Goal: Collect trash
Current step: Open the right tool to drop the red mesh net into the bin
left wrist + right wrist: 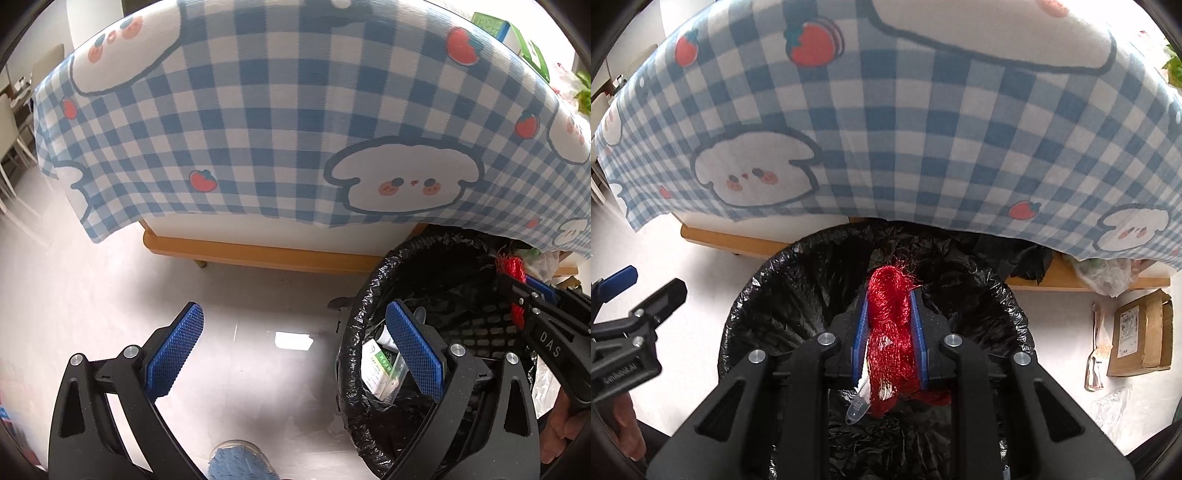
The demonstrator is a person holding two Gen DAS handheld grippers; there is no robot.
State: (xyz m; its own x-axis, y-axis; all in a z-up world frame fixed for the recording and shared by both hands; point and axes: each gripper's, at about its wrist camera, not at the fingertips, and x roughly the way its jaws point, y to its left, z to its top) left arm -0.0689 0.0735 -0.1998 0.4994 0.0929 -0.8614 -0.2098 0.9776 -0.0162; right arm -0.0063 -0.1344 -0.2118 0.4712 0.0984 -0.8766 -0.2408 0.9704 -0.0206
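Your right gripper (888, 325) was clamped on a red mesh net (890, 332), mid-frame, above the black-lined trash bin (979, 295). Your left gripper (295, 350) stood wide apart, holding nothing, at lower center, with the bin lower right. A checkered tablecloth (258, 110) filled the upper frame.

Bright daylight, floor (258, 295) glare washed out, fisheye edges bent, slight blur.
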